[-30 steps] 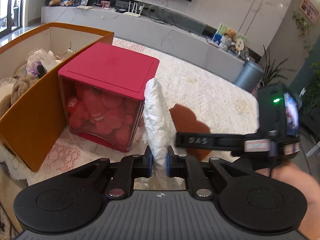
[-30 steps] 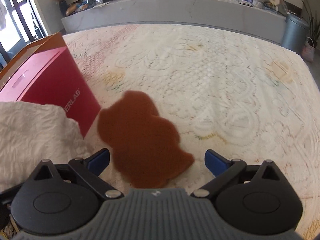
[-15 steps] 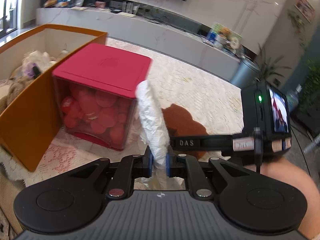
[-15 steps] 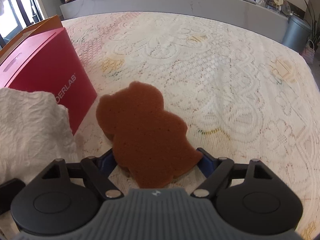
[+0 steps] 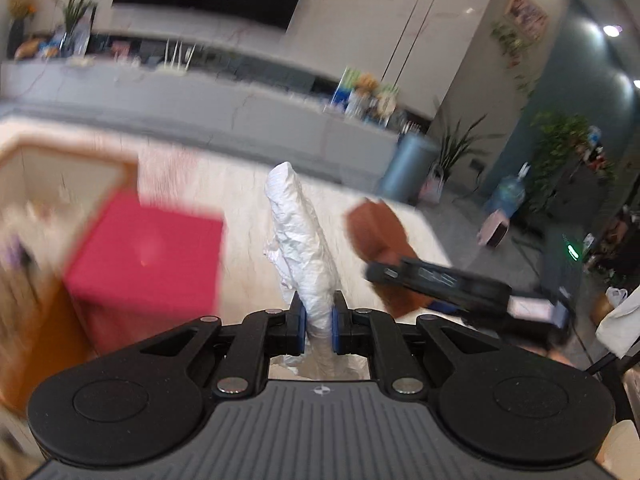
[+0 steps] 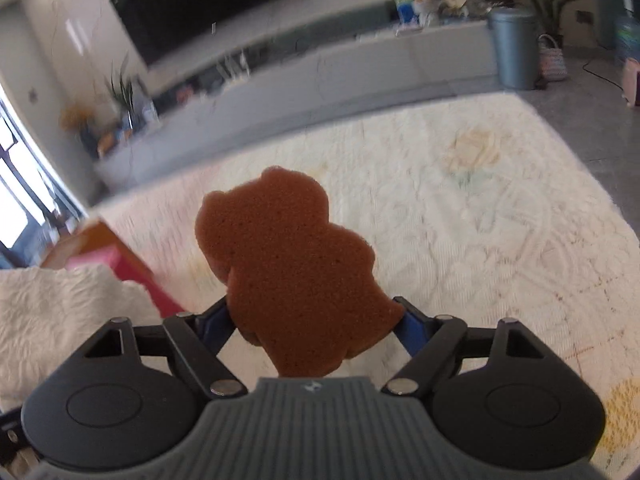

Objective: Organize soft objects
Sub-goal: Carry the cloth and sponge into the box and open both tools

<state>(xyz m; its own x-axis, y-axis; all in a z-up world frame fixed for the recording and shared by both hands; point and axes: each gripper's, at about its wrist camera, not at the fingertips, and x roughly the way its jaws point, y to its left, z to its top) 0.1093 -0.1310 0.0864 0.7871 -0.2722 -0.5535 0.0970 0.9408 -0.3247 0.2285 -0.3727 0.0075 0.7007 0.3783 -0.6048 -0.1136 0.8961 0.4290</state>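
Two grippers each held one soft thing above the lace-covered counter (image 6: pixel 500 216). The left gripper (image 5: pixel 319 326) had its fingers (image 5: pixel 298 322) closed on a white crumpled cloth (image 5: pixel 302 248), which stood up between them as a narrow upright roll, its top leaning a little to the left. The right gripper (image 6: pixel 316 326) had its fingers (image 6: pixel 410 328) pressed against the lower sides of a brown sponge (image 6: pixel 288 268) cut in an animal outline (a bear, by the look of it), and the sponge was raised clear of the counter with its flat face toward the camera.

In the left wrist view the sponge (image 5: pixel 380 240) showed to the right of the cloth, with the right gripper's dark arm crossing in front of its lower part. To the left of the cloth sat a red box (image 5: pixel 148 252), blurred, and just beside it, further left, an orange box (image 5: pixel 36 308) with an open top; its contents were too smeared to name.

In the right wrist view the cloth (image 6: pixel 60 320) filled the lower left, with the red box (image 6: pixel 136 276) and a corner of the orange box (image 6: pixel 88 236) showing past it. A gray bin (image 6: pixel 514 48) stood on the floor beyond the counter's far edge.
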